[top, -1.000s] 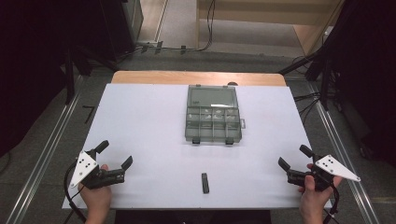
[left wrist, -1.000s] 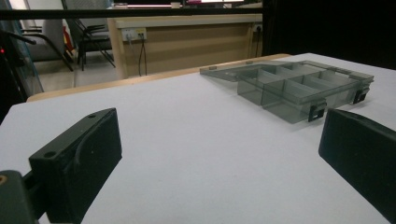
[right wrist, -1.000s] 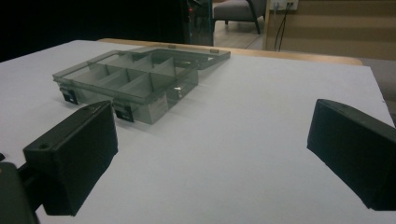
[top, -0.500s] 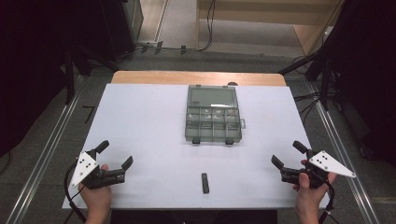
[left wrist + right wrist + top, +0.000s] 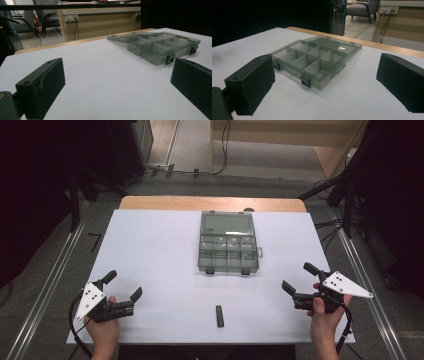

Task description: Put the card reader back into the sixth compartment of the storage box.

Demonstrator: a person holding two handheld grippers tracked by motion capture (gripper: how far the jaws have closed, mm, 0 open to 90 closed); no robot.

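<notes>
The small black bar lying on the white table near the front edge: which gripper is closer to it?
Right. The right gripper is right of the small black bar; the left gripper sits farther off, left of it.

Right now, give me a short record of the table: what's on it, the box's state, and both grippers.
surface: white table
box: clear compartment box, lid open flat, compartments look empty
small item: black bar, near front edge, apart from box
left gripper: open, holding nothing
right gripper: open, holding nothing
</notes>
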